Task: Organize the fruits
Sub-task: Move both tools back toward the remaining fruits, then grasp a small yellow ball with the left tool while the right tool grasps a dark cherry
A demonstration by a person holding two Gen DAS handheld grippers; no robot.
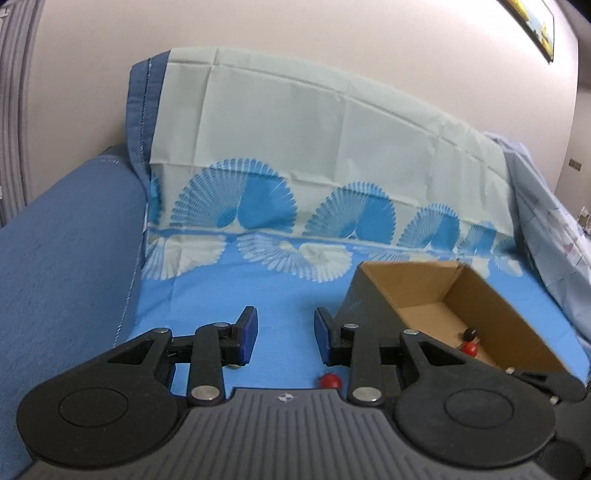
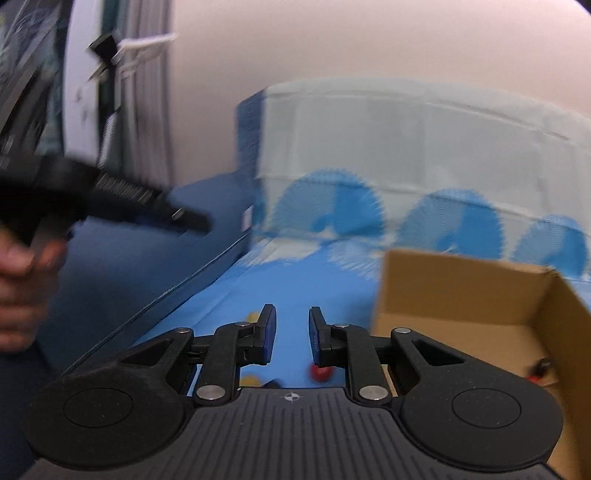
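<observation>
Both hand-held grippers, left (image 1: 285, 334) and right (image 2: 292, 335), gape wide and empty; small red round fruit (image 1: 329, 381) on blue patterned sofa cover (image 1: 207, 295), open brown cardboard box (image 1: 461, 306) at 2 o'clock.

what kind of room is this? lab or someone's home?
Most likely a home living room. A blue sofa draped with a fan-patterned cloth serves as the work surface, a framed picture hangs on the wall, and a cardboard box sits on the seat.
</observation>
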